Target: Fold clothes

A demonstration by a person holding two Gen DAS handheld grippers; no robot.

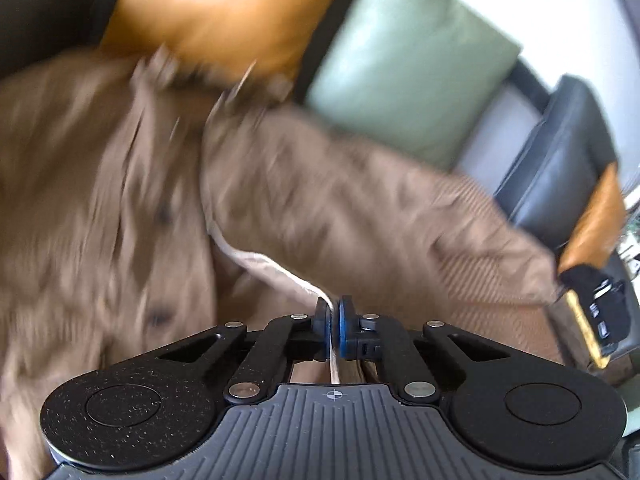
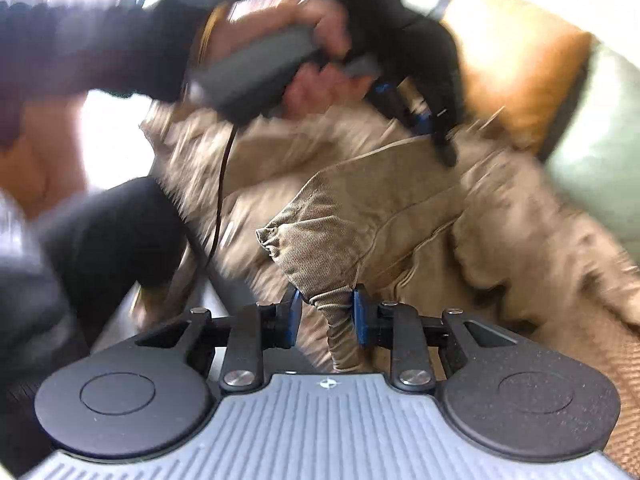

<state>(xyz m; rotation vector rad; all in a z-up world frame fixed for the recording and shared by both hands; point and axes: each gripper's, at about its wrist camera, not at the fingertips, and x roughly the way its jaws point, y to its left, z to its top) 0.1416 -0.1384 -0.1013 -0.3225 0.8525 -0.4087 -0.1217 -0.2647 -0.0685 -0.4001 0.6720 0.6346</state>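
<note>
In the left wrist view, the left gripper (image 1: 333,320) sits at six o'clock with its blue pads pressed together on a thin pale edge of the brown shirt (image 1: 280,184), probably the lighter inside of a hem or front placket, though blur makes that hard to settle. The shirt spreads from nine o'clock across the middle, a soft ribbed or twilled cloth with dark buttons (image 1: 160,317) down its front, lying on a dark leather sofa (image 1: 560,168). An orange cushion (image 1: 224,12) sits at twelve o'clock and a sage-green cushion (image 1: 408,80) at one o'clock, both plump and smooth. At three o'clock the right gripper (image 1: 600,312) shows small, holding the far end of a sleeve. In the right wrist view, the right gripper (image 2: 325,312) at six o'clock pinches a gathered wad of the shirt (image 2: 360,216), jaws partly closed around the bunched cloth, its fine diagonal weave and a stitched seam clearly shown. At eleven o'clock a hand (image 2: 312,40) in a dark sleeve grips the handle of the left gripper (image 2: 432,120), whose fingers reach into the shirt. The cloth looks light and limp, so it should sag and crease between holds; seams, hems and the cuff seem the firmest places to take it.
</note>
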